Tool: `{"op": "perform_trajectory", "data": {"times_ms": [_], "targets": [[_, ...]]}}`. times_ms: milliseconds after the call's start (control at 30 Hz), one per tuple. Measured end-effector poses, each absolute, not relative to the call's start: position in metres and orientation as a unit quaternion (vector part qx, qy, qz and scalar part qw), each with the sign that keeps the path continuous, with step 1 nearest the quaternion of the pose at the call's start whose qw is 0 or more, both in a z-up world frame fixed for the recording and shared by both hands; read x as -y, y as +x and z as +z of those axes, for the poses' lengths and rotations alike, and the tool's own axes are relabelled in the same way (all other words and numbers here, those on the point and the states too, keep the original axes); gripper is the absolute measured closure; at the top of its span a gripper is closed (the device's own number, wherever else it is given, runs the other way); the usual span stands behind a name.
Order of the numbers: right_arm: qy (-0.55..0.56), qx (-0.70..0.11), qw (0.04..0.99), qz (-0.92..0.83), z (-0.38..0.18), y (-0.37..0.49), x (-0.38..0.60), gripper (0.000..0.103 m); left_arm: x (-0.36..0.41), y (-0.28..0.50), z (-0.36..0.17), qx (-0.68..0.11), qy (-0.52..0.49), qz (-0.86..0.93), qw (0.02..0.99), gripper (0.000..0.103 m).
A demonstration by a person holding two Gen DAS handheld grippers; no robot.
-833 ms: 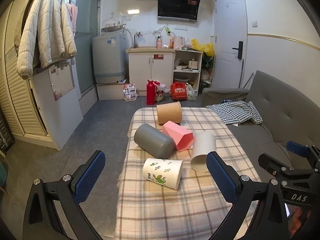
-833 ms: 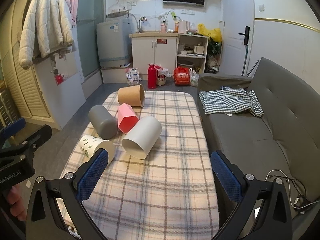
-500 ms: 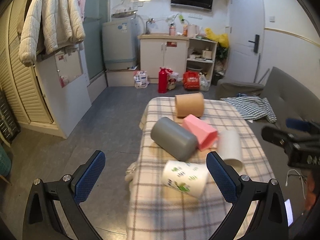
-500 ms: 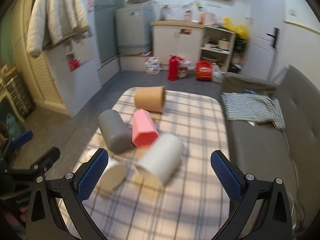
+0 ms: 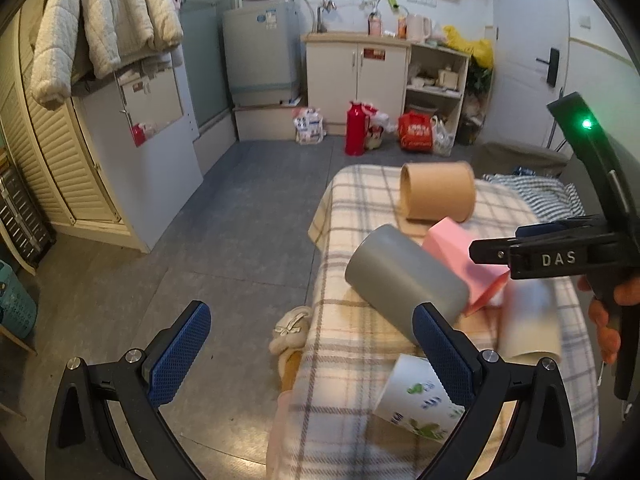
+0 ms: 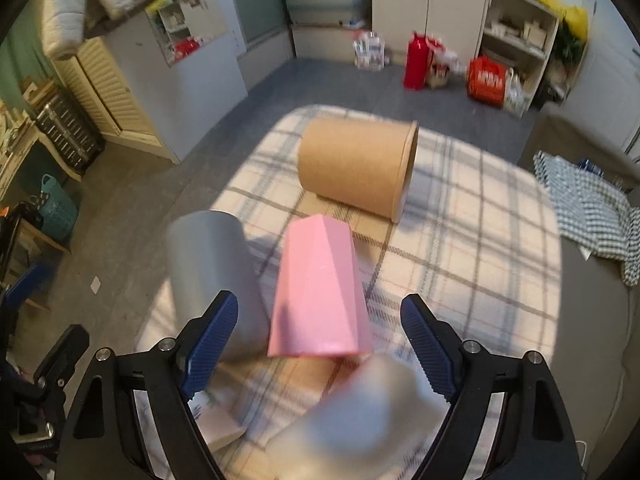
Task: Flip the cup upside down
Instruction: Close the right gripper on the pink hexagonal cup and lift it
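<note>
On the plaid-covered table (image 6: pixel 480 240) five cups lie on their sides, and the pink cup (image 6: pixel 320 288), faceted and matte, sits nearest the middle of the right wrist view, its wide mouth toward the camera and its narrow base pointing away. That view shows the right hand-held gripper (image 6: pixel 320 344) spread wide with the pink cup's mouth end between its blue ribbed pads (image 6: pixel 212 336), neither pad touching it as far as the blur allows. The grey cup (image 6: pixel 212 272), a smooth plain cylinder, lies just beside the pink one on its left; the brown paper cup (image 6: pixel 356 168) rests farther back, apart from both, its rolled rim facing right. A pale white cup (image 6: pixel 360 412) lies blurred at the bottom edge, partly under the gripper. Only the left wrist view shows the leaf-printed cup (image 5: pixel 420 400) clearly, near the table's near left edge, behind the right-hand pad of the left hand-held gripper (image 5: pixel 312 352), whose jaws stand wide open over bare floor and the table's edge. That view also catches the right tool's black body from the side, marked DAS, hovering over the pink cup (image 5: pixel 464 256). Slippers (image 5: pixel 292 328) lie on the grey floor (image 5: pixel 240 216) against the table's left side; a sofa with a checked cloth (image 6: pixel 592 216) borders its right.
</note>
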State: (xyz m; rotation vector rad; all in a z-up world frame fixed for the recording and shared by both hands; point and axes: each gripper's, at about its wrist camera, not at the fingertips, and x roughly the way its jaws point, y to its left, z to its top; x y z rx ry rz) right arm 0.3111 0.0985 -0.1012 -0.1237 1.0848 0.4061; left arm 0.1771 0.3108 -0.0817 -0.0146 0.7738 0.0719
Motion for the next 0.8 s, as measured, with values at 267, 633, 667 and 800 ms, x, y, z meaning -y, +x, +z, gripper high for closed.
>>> {"op": "perform_trajectory", "data": {"times_ms": [267,633,667,800], "targets": [[-0.048,-0.541,0.818,0.190,-0.133,0.339,-0.101,0.021,-0.308,0.197,-0.102,-0.393,-0.007,0.026,0.919,0.000],[-0.019,-0.577,0.791,0.203,-0.156,0.357,-0.108,0.041,-0.302,0.199,-0.109,-0.406,-0.010,0.023,0.914,0.000],[-0.019,-0.576,0.792,0.202,-0.155,0.356,-0.109,0.041,-0.302,0.199,-0.108,-0.405,-0.009,0.023,0.914,0.000],[-0.010,-0.555,0.806,0.203,-0.133,0.351,-0.107,0.041,-0.299,0.195,-0.100,-0.396,-0.007,0.024,0.918,0.000]]}}
